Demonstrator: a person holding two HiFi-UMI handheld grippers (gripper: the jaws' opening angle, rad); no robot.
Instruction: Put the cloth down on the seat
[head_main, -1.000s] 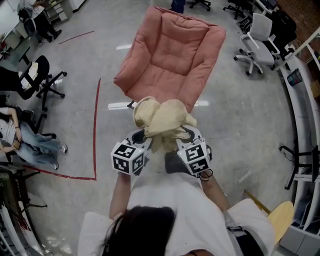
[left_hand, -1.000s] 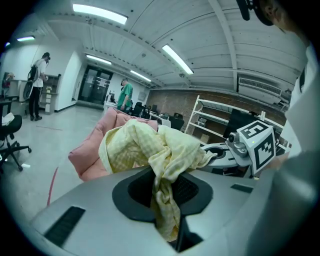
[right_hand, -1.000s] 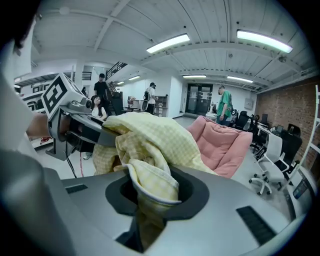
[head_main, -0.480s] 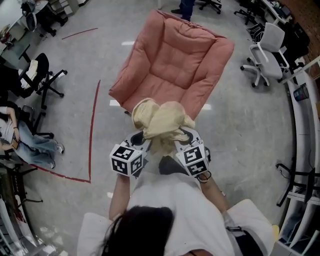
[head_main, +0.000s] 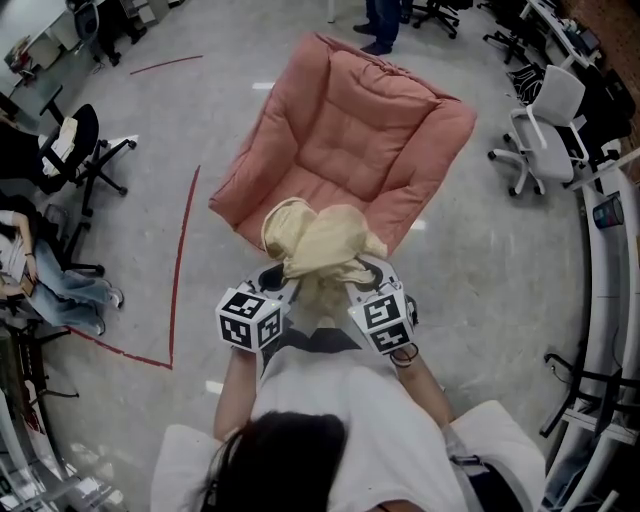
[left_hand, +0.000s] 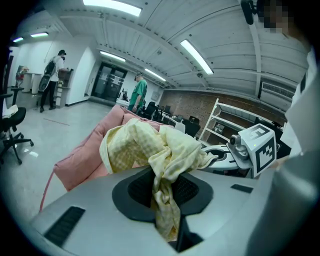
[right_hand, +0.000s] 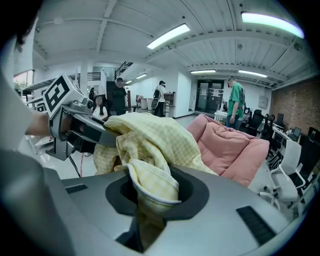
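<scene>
A pale yellow checked cloth (head_main: 318, 243) hangs bunched between both grippers, just in front of the pink cushioned seat (head_main: 350, 135). My left gripper (head_main: 281, 277) is shut on the cloth (left_hand: 160, 165), which runs down between its jaws. My right gripper (head_main: 362, 272) is shut on another fold of the cloth (right_hand: 150, 185). The two grippers are close side by side at the seat's near edge. In the left gripper view the seat (left_hand: 87, 152) lies beyond the cloth; the right gripper view has the seat (right_hand: 227, 150) to the right.
Office chairs stand around: a white one (head_main: 545, 135) at the right and a black one (head_main: 85, 150) at the left. A red tape line (head_main: 180, 250) marks the grey floor left of the seat. A person's legs (head_main: 385, 20) stand behind the seat; another person sits at far left (head_main: 40, 275).
The view has shifted forward, so the seat sits closer to the grippers and fuller in frame. Both grippers still hold the cloth the same way.
</scene>
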